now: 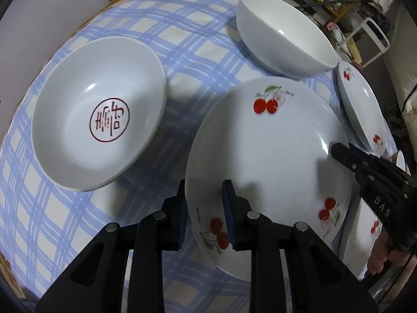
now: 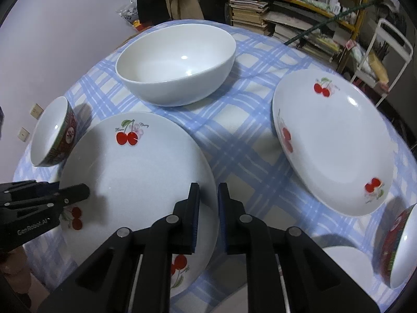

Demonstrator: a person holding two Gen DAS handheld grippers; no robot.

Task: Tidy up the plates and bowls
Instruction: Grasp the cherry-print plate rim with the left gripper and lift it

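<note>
A white cherry-print plate is held between both grippers above the blue checked tablecloth. My left gripper straddles its left rim, one finger on each side, and looks closed on it. My right gripper straddles the plate's right rim the same way; it shows at the right of the left wrist view. A second cherry plate lies to the right. A large plain white bowl stands behind. A white bowl with a red seal mark sits to the left.
A small red-patterned bowl sits at the table's left edge and another at the right edge. A further white dish lies near the front. Shelves of books and a white rack stand beyond the table.
</note>
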